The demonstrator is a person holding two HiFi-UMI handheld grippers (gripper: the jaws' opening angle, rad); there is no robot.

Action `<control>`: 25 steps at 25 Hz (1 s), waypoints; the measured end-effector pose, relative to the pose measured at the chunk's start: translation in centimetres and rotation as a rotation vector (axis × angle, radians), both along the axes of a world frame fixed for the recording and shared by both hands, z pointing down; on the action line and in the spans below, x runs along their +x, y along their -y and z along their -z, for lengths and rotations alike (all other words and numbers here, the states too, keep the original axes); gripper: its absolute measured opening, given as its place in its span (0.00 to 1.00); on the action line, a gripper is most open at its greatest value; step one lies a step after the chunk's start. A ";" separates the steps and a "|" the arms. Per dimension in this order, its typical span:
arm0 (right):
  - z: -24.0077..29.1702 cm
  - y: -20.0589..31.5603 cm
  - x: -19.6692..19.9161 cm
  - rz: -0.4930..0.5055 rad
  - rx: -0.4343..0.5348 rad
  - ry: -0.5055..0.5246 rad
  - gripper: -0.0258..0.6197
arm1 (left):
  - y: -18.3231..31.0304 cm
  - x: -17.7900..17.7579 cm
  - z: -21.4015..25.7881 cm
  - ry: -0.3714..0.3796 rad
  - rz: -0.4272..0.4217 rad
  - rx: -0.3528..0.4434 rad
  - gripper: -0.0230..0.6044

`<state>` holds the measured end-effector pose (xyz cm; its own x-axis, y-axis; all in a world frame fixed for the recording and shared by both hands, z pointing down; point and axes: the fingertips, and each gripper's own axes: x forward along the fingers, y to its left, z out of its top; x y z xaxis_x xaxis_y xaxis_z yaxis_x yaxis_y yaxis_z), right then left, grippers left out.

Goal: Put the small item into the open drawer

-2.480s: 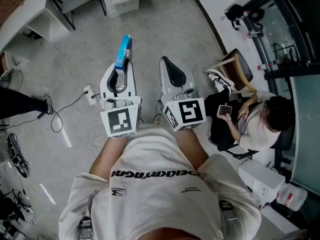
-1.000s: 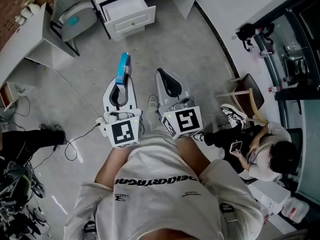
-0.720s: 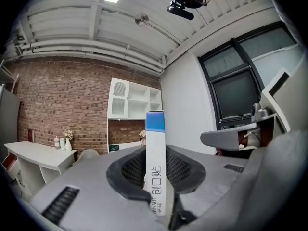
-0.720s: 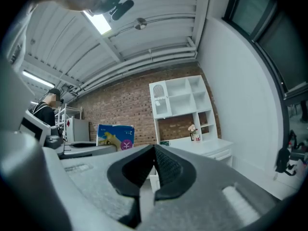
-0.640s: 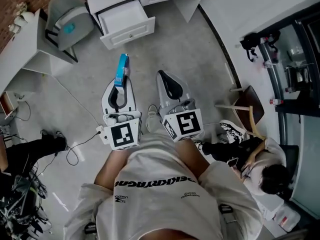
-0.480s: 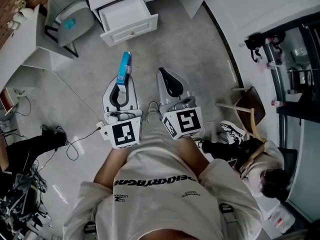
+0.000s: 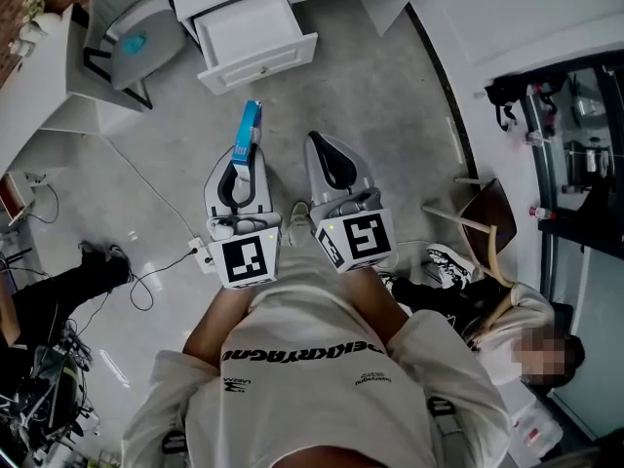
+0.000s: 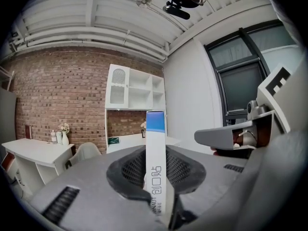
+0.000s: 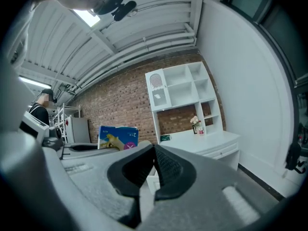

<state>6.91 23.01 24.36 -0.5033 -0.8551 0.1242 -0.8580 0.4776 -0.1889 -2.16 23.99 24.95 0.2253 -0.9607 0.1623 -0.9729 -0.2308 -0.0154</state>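
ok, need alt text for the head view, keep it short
Seen from above, a person holds two grippers over a grey floor. The left gripper is clamped on a slim blue-and-white box; the right gripper is shut and empty. An open white drawer lies ahead, at the top of the frame.

A grey shell chair [image 7: 136, 22] is seen beside a white desk [image 7: 44, 86]; a thin white cable [image 7: 151, 195] is laid across the grey polished floor [image 7: 380, 96].
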 end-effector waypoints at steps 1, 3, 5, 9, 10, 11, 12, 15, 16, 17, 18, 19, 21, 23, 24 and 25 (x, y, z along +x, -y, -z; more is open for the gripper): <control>-0.2 1.0 -0.4 -0.001 0.000 -0.005 0.04 | 1.0 -0.4 -0.2 -0.005 -0.001 0.002 0.15; -0.3 3.2 -1.2 -0.006 0.004 -0.021 0.04 | 3.4 -1.3 -0.6 -0.009 -0.007 0.004 0.15; -0.4 5.8 -2.0 -0.018 0.005 -0.030 0.04 | 6.2 -2.4 -0.9 -0.011 -0.015 0.006 0.15; -0.6 11.8 -5.0 -0.051 -0.002 -0.041 0.04 | 12.6 -5.5 -0.9 -0.028 -0.047 0.001 0.15; -0.5 13.5 -5.8 -0.063 -0.002 -0.045 0.04 | 14.4 -6.2 -0.7 -0.032 -0.062 -0.001 0.15; -0.3 15.1 -6.4 -0.075 -0.002 -0.047 0.04 | 16.2 -6.8 -0.6 -0.034 -0.075 0.000 0.15; -0.2 16.7 -6.9 -0.087 -0.005 -0.049 0.04 | 18.0 -7.3 -0.5 -0.035 -0.085 0.004 0.15; 0.3 21.2 -7.1 -0.132 -0.019 -0.048 0.04 | 23.0 -7.8 0.1 -0.036 -0.118 0.006 0.15; 0.3 22.5 -7.0 -0.148 -0.025 -0.047 0.04 | 24.4 -7.8 0.2 -0.038 -0.131 0.002 0.15; 0.2 23.7 -7.1 -0.163 -0.032 -0.047 0.04 | 25.7 -7.9 0.1 -0.040 -0.143 -0.003 0.15; 0.0 24.8 -7.2 -0.175 -0.038 -0.048 0.04 | 27.0 -8.1 0.0 -0.041 -0.155 -0.012 0.15; -0.3 25.8 -7.6 -0.185 -0.043 -0.051 0.04 | 28.1 -8.4 -0.3 -0.041 -0.168 -0.022 0.15; -0.9 27.4 -8.5 -0.204 -0.055 -0.060 0.04 | 30.0 -9.3 -1.0 -0.052 -0.186 -0.037 0.15; -1.8 28.9 -9.3 -0.221 -0.074 -0.065 0.04 | 31.7 -10.0 -2.0 -0.056 -0.200 -0.051 0.15; -2.3 29.6 -9.6 -0.226 -0.086 -0.067 0.04 | 32.5 -10.2 -2.5 -0.054 -0.206 -0.062 0.15; -2.8 30.2 -9.7 -0.229 -0.098 -0.071 0.04 | 33.3 -10.3 -3.2 -0.054 -0.210 -0.076 0.15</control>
